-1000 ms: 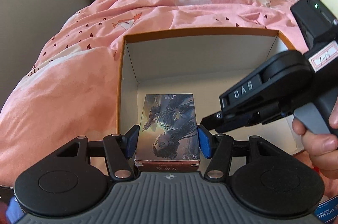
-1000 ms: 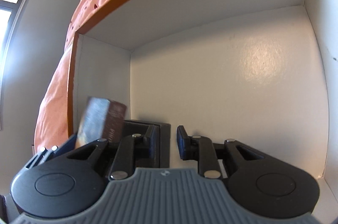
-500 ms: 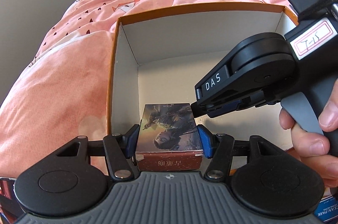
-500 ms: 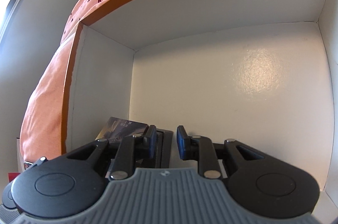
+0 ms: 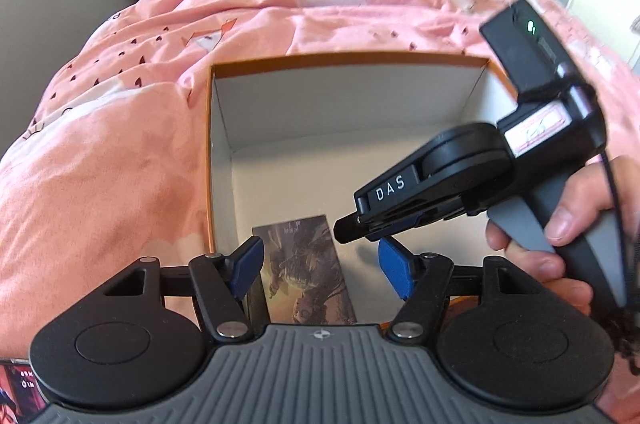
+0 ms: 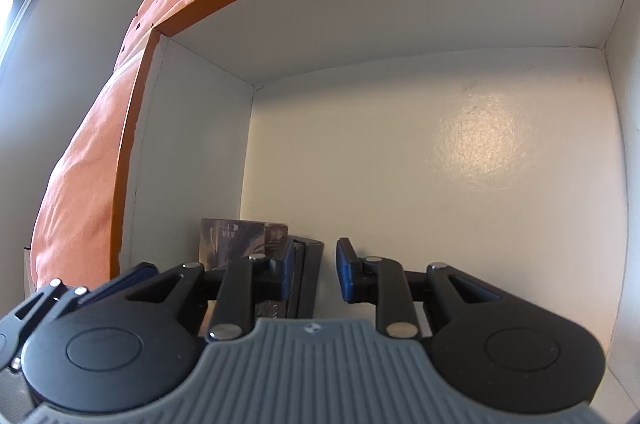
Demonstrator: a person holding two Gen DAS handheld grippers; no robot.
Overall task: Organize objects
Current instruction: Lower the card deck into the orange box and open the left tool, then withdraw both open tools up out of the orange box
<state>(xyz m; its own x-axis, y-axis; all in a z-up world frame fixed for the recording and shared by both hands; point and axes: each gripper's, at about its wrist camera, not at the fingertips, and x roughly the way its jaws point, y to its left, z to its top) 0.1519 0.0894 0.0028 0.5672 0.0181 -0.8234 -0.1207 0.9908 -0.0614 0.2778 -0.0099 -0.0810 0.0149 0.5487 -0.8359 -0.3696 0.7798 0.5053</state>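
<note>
The left gripper points steeply down, and its blue-padded jaws have just been opening; they now stand wide, touching nothing. The right gripper, held in a bare hand, angles down with jaws narrowly parted and nothing pinched.

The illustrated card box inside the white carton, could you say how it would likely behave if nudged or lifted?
The illustrated card box lies flat on the carton floor, so it should slide, not roll or tip. Its crisp edges suggest stiff cardboard, probably light. The glossy face may be slippery.
</note>
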